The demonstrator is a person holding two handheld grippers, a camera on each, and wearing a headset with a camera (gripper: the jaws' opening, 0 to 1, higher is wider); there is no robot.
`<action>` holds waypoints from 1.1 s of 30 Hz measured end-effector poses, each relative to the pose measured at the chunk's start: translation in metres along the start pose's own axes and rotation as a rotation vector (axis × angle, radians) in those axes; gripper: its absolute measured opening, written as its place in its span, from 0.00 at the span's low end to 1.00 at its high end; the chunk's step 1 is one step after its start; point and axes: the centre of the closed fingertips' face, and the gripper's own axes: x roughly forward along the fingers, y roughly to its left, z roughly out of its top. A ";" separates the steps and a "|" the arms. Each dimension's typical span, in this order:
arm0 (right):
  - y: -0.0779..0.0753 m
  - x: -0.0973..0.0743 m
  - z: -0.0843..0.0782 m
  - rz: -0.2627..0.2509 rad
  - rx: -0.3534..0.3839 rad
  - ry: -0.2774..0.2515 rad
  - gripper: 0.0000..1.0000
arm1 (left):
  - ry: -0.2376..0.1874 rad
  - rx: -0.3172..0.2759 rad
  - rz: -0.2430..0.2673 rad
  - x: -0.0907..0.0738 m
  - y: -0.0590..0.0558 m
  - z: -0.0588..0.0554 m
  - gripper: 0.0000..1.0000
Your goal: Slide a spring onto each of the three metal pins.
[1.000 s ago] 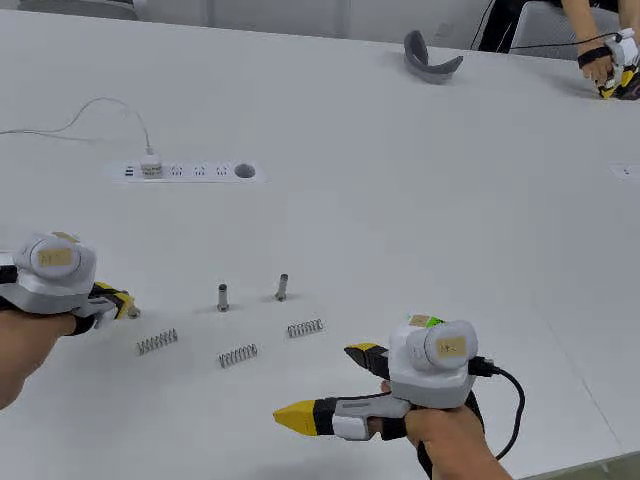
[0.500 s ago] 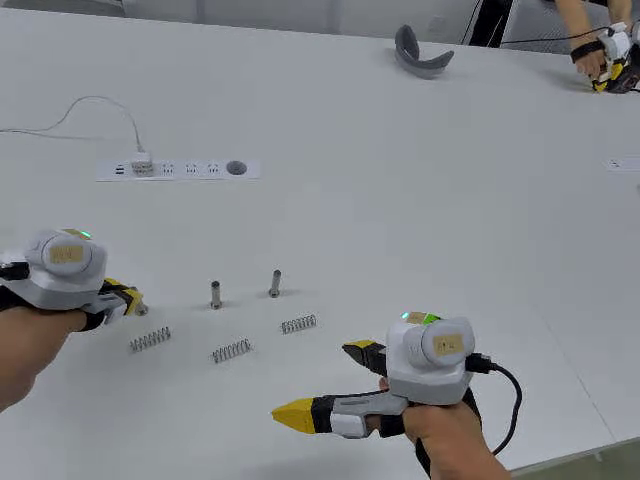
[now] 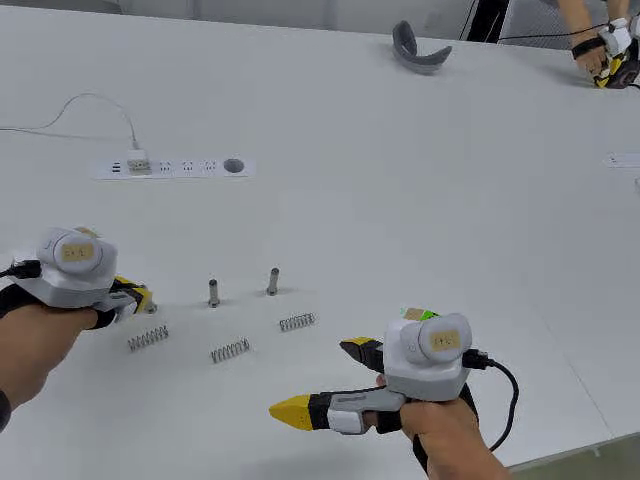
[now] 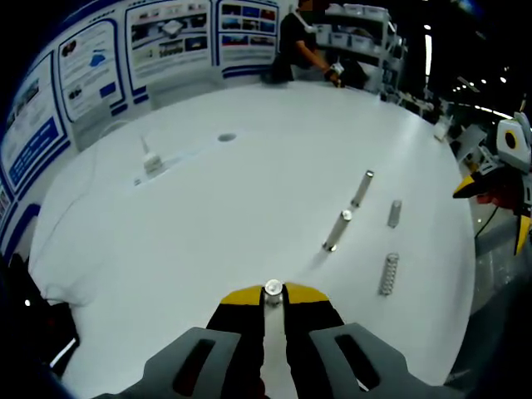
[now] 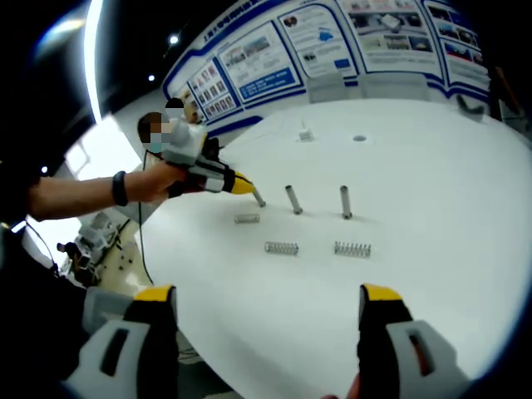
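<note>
three springs [image 3: 230, 350] lie loose on the white worktop [image 3: 420, 210], just in front of two upright metal pins [image 3: 213, 292]. the third pin [image 4: 272, 289] is pinched between the left gripper's [image 3: 142, 298] fingers, left of those two. the right gripper [image 3: 322, 380] hovers nearby, fingers spread wide.

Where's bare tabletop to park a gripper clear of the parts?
Bare: the band between power strip and standing pins; everything right of the springs to the table edge. Crowded: between left gripper, shut on a pin, and open right gripper.
</note>
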 end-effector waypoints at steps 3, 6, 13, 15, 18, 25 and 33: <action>0.000 0.001 0.000 0.001 0.000 0.001 0.92 | 0.000 0.008 -0.002 0.000 -0.001 0.000 0.07; 0.000 0.001 0.000 0.002 0.003 0.000 0.92 | 0.004 0.019 -0.007 0.001 -0.002 0.000 0.08; 0.000 0.002 -0.002 0.004 0.004 0.004 0.92 | 0.005 0.044 -0.026 0.003 -0.005 0.001 0.08; 0.001 0.003 -0.002 0.006 0.004 0.003 0.92 | 0.005 0.049 -0.024 0.003 -0.004 0.001 0.08; 0.001 0.003 -0.002 0.006 0.003 0.003 0.92 | 0.007 0.051 -0.021 0.003 -0.004 0.000 0.08; -0.001 0.001 -0.001 0.001 0.008 -0.004 0.92 | 0.005 0.037 -0.016 0.004 -0.004 -0.001 0.09; 0.001 0.001 -0.002 0.004 0.001 0.000 0.92 | -0.005 -0.005 -0.023 -0.005 -0.004 -0.001 0.21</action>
